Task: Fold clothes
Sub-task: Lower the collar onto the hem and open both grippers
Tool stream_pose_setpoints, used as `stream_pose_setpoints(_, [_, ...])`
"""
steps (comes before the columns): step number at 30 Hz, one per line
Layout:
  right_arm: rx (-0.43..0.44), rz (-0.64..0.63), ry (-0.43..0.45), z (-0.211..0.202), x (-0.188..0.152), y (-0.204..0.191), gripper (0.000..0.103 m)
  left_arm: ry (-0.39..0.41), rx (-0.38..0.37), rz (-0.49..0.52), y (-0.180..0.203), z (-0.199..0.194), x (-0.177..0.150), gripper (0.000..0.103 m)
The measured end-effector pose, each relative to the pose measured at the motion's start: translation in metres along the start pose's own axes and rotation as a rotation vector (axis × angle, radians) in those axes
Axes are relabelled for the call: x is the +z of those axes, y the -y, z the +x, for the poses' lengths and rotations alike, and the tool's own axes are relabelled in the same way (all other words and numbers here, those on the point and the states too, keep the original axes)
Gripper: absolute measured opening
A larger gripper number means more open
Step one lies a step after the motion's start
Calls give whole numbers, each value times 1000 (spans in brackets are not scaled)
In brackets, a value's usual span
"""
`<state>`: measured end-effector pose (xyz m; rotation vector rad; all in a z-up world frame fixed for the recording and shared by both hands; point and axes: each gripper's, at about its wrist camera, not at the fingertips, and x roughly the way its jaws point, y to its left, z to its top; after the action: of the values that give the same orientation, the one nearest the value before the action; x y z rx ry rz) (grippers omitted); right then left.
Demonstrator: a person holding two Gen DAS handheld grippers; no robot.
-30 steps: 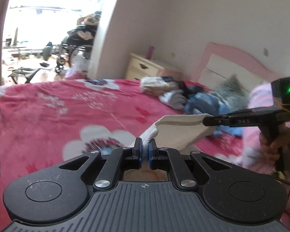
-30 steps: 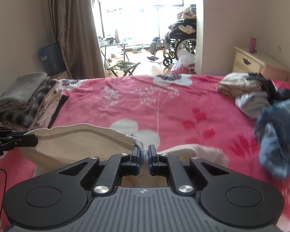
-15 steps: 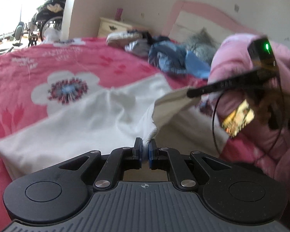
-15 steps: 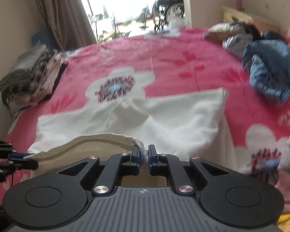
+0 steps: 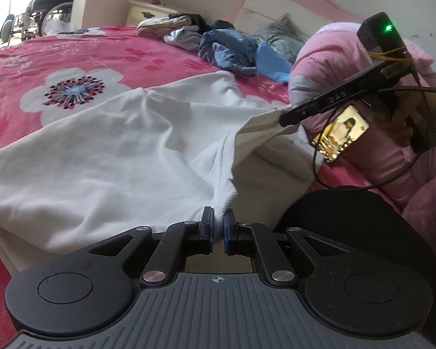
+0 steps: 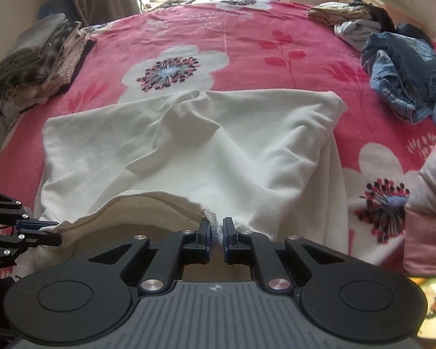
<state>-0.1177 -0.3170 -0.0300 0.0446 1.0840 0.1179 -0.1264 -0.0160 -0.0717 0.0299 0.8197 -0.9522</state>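
Note:
A white sweatshirt [image 6: 194,145] lies spread on the pink flowered bedspread [image 6: 247,37], its ribbed hem lifted toward me. My left gripper [image 5: 217,226] is shut on one part of that hem [image 5: 226,195]. My right gripper [image 6: 216,232] is shut on the hem further along. In the left wrist view the right gripper [image 5: 287,116] shows at the right, pinching the stretched hem edge. The left gripper [image 6: 48,234] shows at the lower left of the right wrist view, holding the other hem end. The hem hangs open between the two grips.
A folded stack of clothes [image 6: 40,58] sits at the bed's left edge. Unfolded jeans and other garments [image 6: 401,67] lie at the right. A pink quilt [image 5: 348,67] bulges near the headboard. A phone [image 5: 341,133] is lit beside the person's hand. A nightstand [image 5: 151,11] stands by the wall.
Both grippers have dropped and pulled back toward me with the hem, and the sweatshirt's body now lies flat and spread on the bed instead of hanging.

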Motion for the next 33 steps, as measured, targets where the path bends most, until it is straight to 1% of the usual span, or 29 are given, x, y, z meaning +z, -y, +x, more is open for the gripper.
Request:
stream_pose_setpoints(5, [-24, -6, -15, -6, -4, -3, 9, 16, -23, 14, 5, -5, -2, 4])
stream_pose_setpoints(14, [-54, -27, -45, -6, -11, -3, 9, -18, -72, 111, 18, -6, -7, 5])
stream_pose_setpoints(25, [-52, -11, -110, 3, -25, 6, 9, -91, -124, 159, 22, 1, -15, 4])
stream_pose_setpoints(30, [-51, 0, -143, 10, -33, 9, 9, -152, -145, 175, 22, 12, -17, 4])
stream_pose_setpoints(33, [-53, 1, -158, 16, -36, 11, 9, -173, -152, 198, 22, 15, -20, 5])
